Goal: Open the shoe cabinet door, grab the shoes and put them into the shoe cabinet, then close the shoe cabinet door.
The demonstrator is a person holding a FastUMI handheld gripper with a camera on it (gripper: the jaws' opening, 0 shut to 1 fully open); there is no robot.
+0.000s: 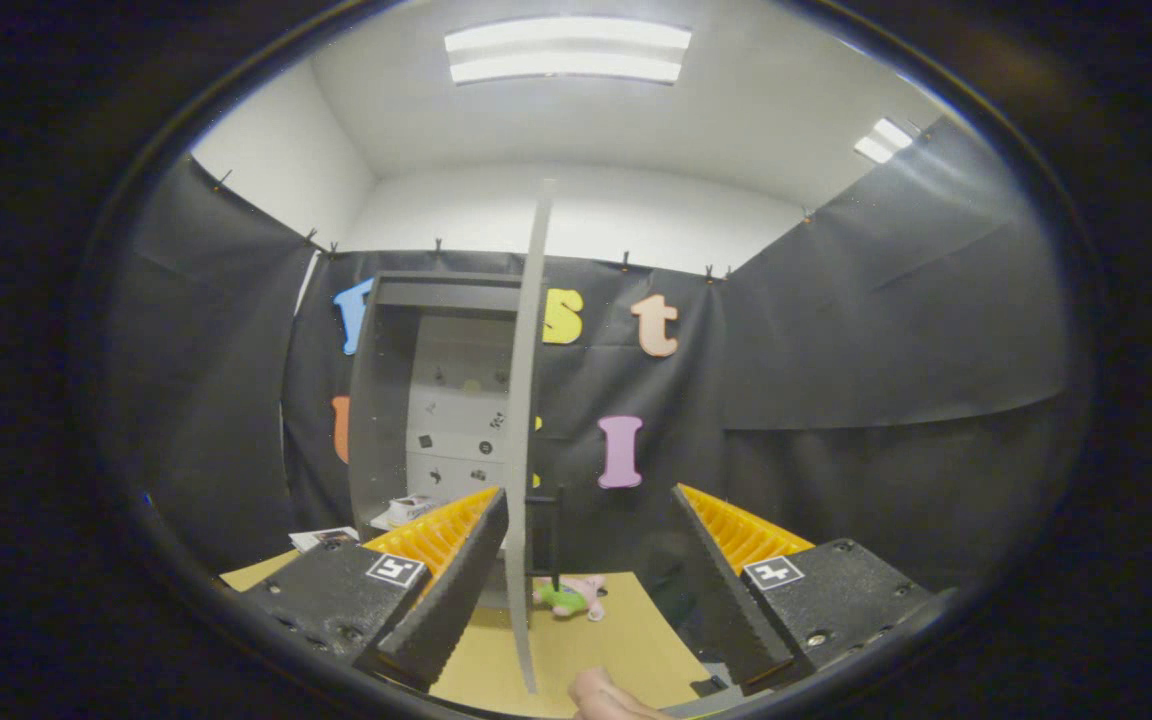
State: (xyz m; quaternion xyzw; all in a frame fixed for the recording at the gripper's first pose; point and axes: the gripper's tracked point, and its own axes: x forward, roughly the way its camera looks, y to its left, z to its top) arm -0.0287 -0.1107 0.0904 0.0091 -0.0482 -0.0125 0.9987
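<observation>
Grey shoe cabinet [391, 400] stands open beyond my gripper [586, 560], its door [526, 420] swung out edge-on toward me, passing between my spread fingers, which hold nothing. Small pink-green thing, maybe a shoe [568, 597], lies on the tan floor board [576, 650] just beside the door's foot.

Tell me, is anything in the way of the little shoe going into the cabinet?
Yes. The open door, seen edge-on, stands between the open jaws. The little shoe lies on the table just beyond, right of the door; the cabinet opening is left of it. So the door stands between shoe and cabinet.
</observation>
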